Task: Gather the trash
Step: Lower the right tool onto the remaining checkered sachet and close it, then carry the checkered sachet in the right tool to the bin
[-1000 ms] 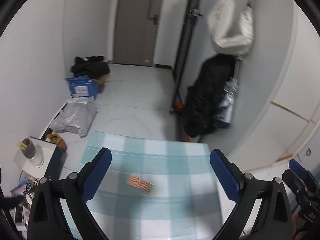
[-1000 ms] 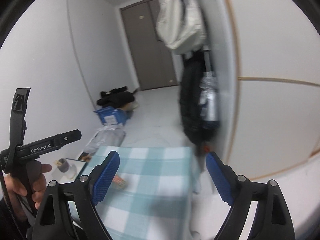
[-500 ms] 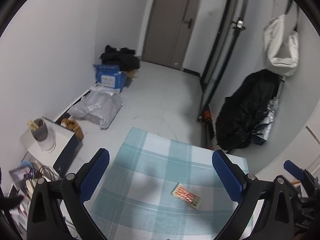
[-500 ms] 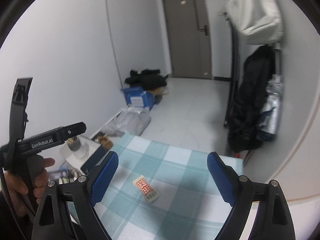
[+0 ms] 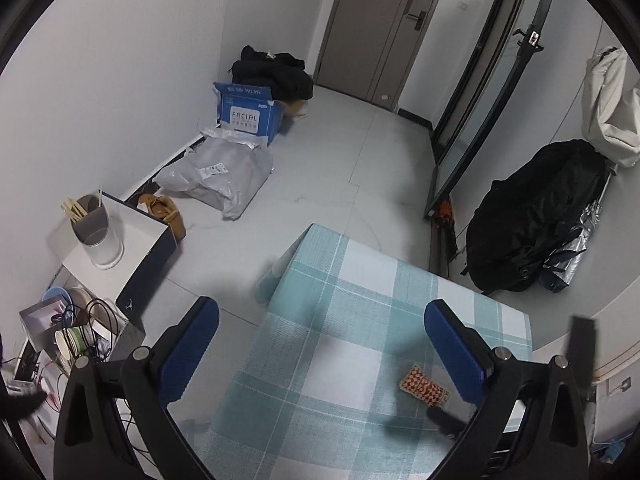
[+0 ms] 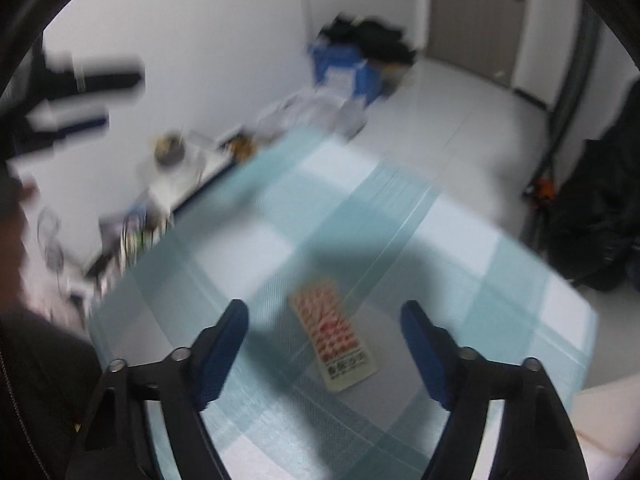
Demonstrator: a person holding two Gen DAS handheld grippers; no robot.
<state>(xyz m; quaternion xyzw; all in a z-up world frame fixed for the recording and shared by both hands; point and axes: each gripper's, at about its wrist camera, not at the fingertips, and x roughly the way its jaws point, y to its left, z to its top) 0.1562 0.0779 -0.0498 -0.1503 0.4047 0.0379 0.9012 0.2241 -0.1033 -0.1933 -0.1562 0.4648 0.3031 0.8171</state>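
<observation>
A flat red-and-white patterned wrapper (image 5: 425, 386) lies on the table with the teal checked cloth (image 5: 340, 312). In the right wrist view the wrapper (image 6: 332, 342) lies between and just ahead of my right gripper's open blue fingers, below them. My right gripper (image 6: 325, 316) is open and empty. My left gripper (image 5: 320, 332) is open and empty, held above the table's left part, with the wrapper near its right finger (image 5: 452, 344). The right wrist view is motion-blurred.
On the floor at left stand a white box with a cup of sticks (image 5: 94, 228), a grey plastic bag (image 5: 216, 176), a blue carton (image 5: 246, 114) and black clothes (image 5: 276, 72). A black bag (image 5: 532, 216) hangs at the right. A cluttered shelf (image 5: 72, 336) stands left of the table.
Both grippers have tilted down and moved closer to the table. The wrapper now sits between the right gripper's fingers in view; the left view has swung left.
</observation>
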